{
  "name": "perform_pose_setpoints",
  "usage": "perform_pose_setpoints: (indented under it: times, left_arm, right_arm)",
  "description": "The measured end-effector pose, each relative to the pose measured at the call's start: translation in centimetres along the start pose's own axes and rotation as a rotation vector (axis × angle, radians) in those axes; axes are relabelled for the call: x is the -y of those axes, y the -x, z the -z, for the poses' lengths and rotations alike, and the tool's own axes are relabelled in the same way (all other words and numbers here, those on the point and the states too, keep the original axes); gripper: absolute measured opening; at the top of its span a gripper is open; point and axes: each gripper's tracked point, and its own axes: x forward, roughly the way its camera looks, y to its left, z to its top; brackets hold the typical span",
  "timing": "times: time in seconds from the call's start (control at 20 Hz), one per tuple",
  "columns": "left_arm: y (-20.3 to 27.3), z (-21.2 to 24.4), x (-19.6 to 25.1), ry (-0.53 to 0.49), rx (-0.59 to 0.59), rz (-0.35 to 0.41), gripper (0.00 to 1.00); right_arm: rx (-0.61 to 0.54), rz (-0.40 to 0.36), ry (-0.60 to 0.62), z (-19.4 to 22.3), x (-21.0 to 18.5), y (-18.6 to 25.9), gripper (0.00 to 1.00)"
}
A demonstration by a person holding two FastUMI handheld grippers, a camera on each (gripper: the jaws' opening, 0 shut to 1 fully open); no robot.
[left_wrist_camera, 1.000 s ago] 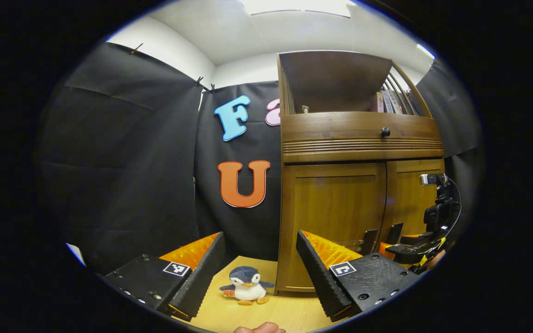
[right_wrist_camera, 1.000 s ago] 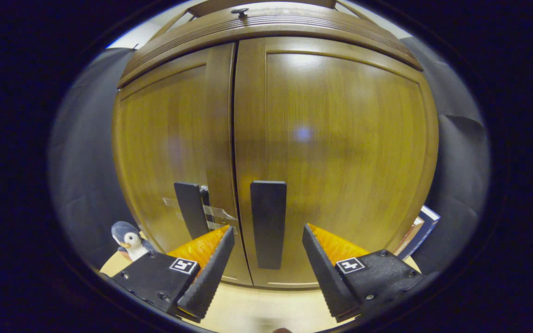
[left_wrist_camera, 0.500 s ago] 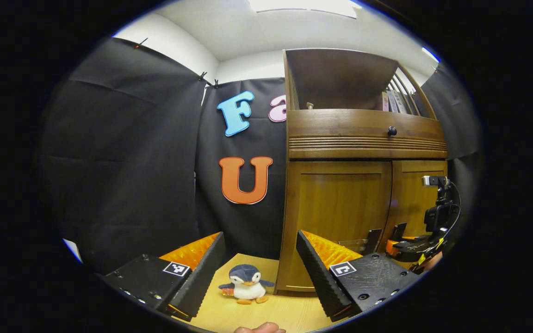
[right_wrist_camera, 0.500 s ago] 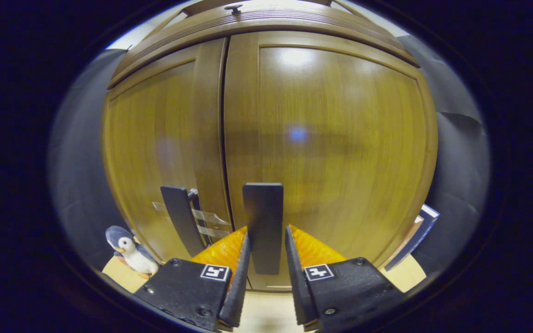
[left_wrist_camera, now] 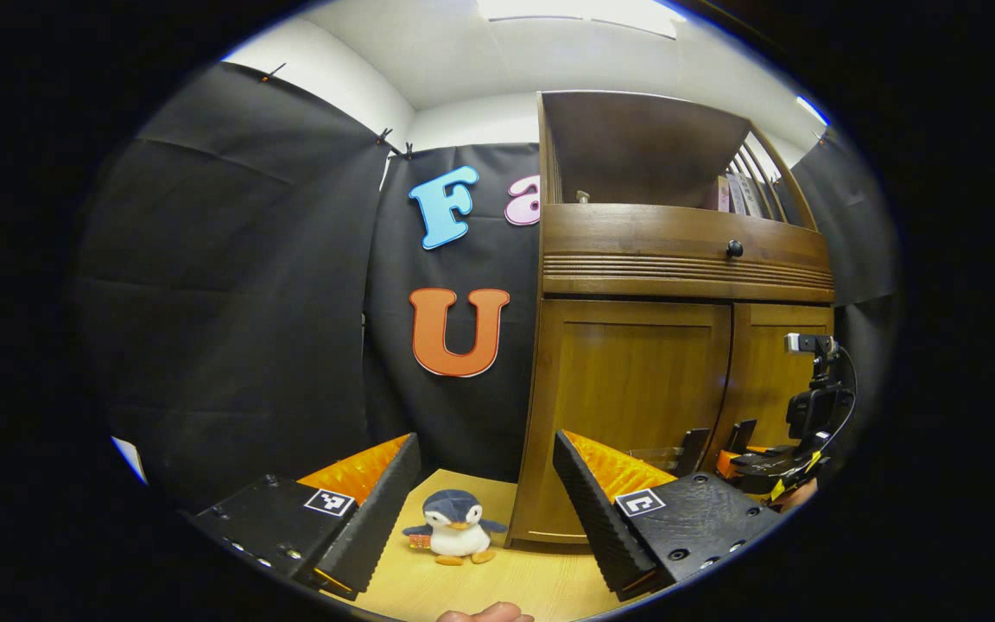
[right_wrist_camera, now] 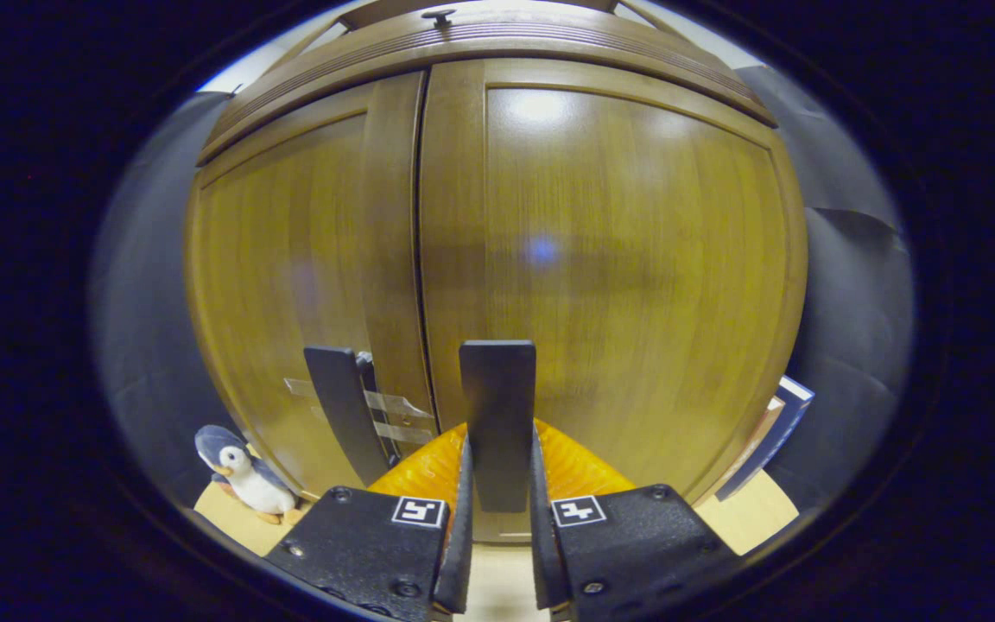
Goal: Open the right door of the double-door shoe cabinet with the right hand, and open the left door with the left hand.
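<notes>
Two doors of the cabinet (right_wrist_camera: 601,259) are shut, their edges meeting at a dark seam; each carries a flat upright handle near the seam; in the right gripper view the right hand-held gripper (right_wrist_camera: 497,553) is closed on the right handle (right_wrist_camera: 497,415), a finger pressing each side of it; the left handle (right_wrist_camera: 338,415) stands free just beside it, on the left door (right_wrist_camera: 290,276); in the left gripper view the left hand-held gripper (left_wrist_camera: 484,501) hangs open in front of the cabinet's left corner, well apart from both handles, holding nothing; between its fingers a toy penguin (left_wrist_camera: 454,537) stands on the counter (left_wrist_camera: 497,587), just beside the cabinet's base; a drawer with a round knob (left_wrist_camera: 734,249) sits above the doors
</notes>
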Motion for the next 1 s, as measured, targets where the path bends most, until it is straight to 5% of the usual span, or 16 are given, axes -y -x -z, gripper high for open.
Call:
perform_pose_setpoints:
  times: [1.0]
  left_arm:
    - [1.1, 0.6, 5.0, 0.006, -0.037, 0.126, 0.94]
  right_arm:
    - [0.008, -0.060, 0.010, 1.8, 1.1, 5.1, 0.31]
